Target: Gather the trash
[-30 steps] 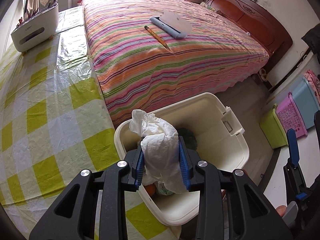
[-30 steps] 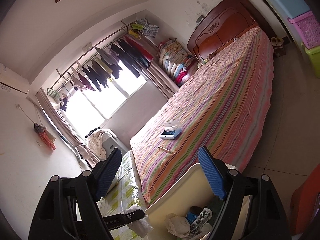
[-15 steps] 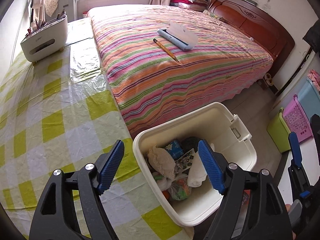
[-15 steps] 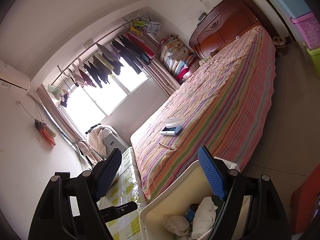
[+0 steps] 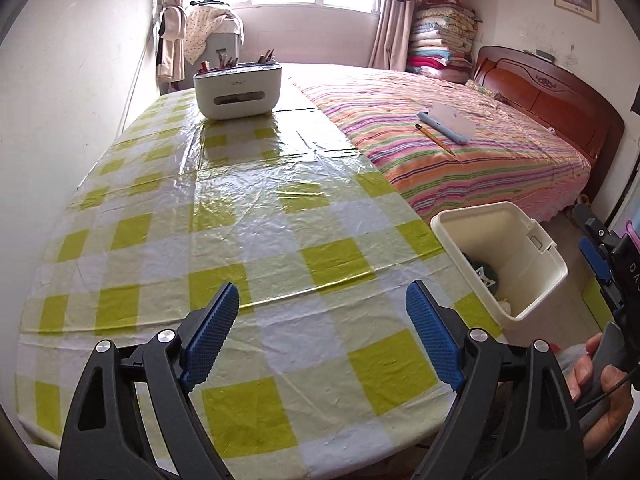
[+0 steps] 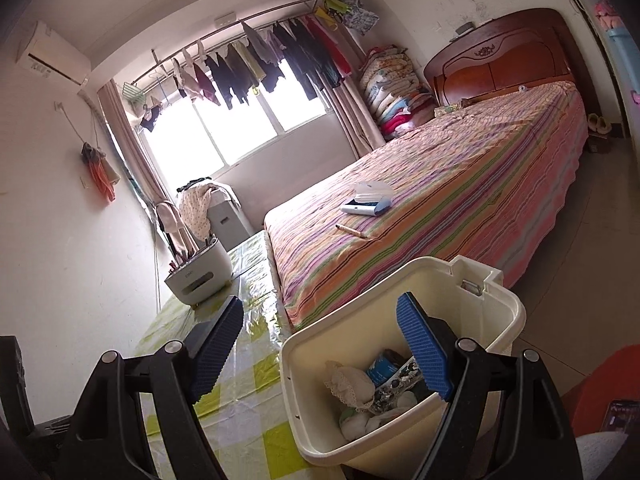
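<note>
Left gripper (image 5: 322,340): jaws spread wide, blue ribbed pads (image 5: 212,340) well apart, nothing between them and nothing touched; it hung above the near part of the table (image 5: 248,240), which wore a glossy yellow-and-white check cover, and looked level along the tabletop toward the window. Right gripper (image 6: 320,354): jaws likewise released and empty, one pad over the table edge, the other over the mouth of the bin (image 6: 508,300); whether that pad touched the bin's wall could not be told. In the left view the right gripper showed at the far right edge, with the person's hand (image 5: 600,384) wrapped round its handle. Bin — cream plastic, lidless, a latch on its far rim — stood just beside the table's right edge, between table and bed (image 6: 460,200). Trash (image 6: 384,388) lay inside the bin: a lace-edged white wad, crumpled white tissue, a blue-labelled piece, a printed black-and-white wrapper, all heaped at the bottom; only a little of it showed in the left view. Holder (image 5: 238,90) — white, rounded, stuffed with pens — stood at the far end of the table. On the striped bedspread: a pencil (image 5: 435,139) and, just beyond it, a blue case (image 5: 442,126) with a white sheet (image 5: 456,117) lying on it. Stacked quilts (image 6: 390,92) stood by the wooden headboard (image 6: 508,60); clothes (image 6: 256,64) hung on a rail across the window.
</note>
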Demonstrator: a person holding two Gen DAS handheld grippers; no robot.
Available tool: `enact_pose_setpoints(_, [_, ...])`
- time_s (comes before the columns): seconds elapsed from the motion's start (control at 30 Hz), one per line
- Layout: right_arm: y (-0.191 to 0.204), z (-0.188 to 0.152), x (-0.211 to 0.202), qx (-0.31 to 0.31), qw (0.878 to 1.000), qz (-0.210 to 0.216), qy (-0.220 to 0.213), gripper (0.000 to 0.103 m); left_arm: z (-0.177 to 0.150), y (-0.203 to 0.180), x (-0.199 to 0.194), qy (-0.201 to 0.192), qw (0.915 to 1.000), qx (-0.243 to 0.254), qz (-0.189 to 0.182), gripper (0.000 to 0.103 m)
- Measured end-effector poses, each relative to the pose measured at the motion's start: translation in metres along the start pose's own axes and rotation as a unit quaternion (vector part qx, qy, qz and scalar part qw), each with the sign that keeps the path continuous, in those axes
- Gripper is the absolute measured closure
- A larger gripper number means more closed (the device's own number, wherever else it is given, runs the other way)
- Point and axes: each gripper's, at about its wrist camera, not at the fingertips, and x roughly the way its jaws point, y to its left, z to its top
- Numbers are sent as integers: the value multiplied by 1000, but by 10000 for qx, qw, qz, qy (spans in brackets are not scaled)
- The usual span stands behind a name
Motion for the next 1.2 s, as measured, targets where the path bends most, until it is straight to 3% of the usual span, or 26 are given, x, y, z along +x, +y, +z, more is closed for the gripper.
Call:
enact_pose_setpoints(0.1, [23,-14,1,-394,9991,43,135,26,-11,8,-4,-20,10000,-94,-11,19])
enact_pose_setpoints(0.23, [42,-28,5,-705,9970,127,283,26,-19,2,-20,-450,9983,253,283,19])
enact_pose_setpoints(0.37, [57,-40,13,-869,9952,168,421,26,-24,-7,-30,-704,9954,540,351,15])
enact_pose_setpoints(1.2, [59,-47,20,-893,9944,107,552,26,-29,1,-21,-566,9966,471,373,13])
